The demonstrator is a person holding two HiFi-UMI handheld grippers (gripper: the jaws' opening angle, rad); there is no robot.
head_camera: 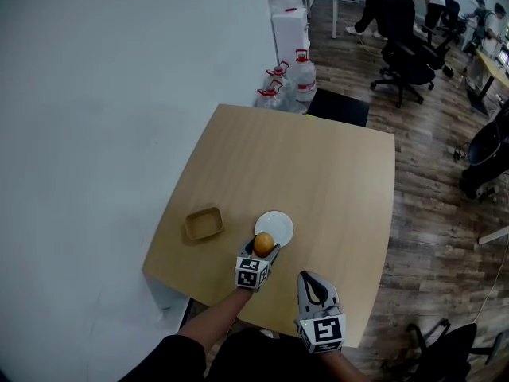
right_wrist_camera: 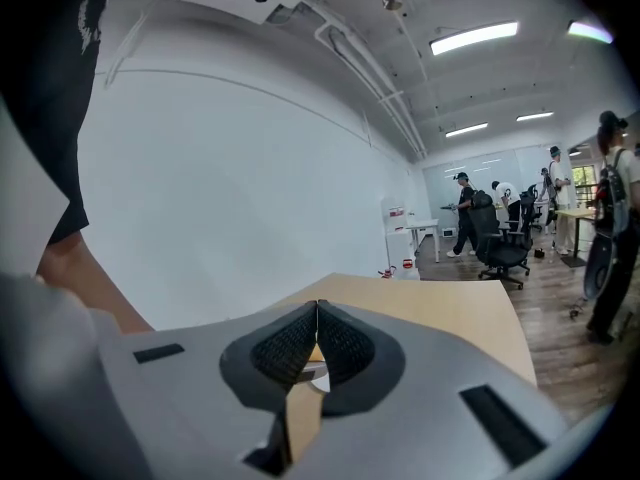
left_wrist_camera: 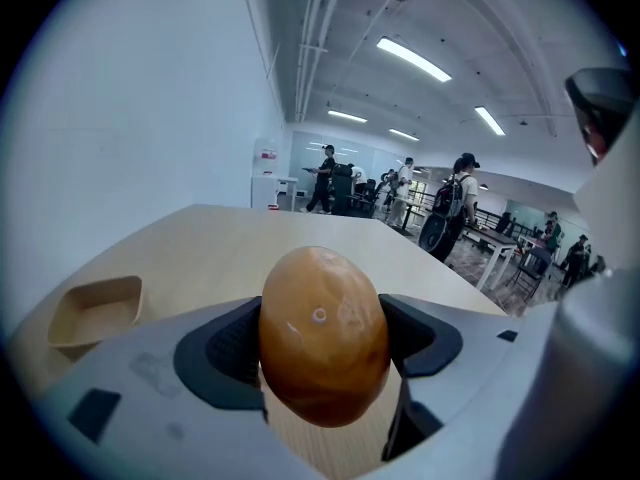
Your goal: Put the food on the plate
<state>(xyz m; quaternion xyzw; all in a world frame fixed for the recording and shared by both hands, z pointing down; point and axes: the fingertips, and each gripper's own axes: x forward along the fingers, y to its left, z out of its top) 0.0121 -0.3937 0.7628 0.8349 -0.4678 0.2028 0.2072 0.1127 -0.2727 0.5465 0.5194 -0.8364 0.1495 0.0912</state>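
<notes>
Most of the worktop is bare, and its whole upper and right part in the head view is open to pass through. Only two things sit on it, at lower left: a shallow tan tray and a white plate, with a clear strip between them. The left tool, clamped on an orange-brown food piece, crowds the plate's lower-left rim. The right tool, jaws together, sits lower right, apart from both.
</notes>
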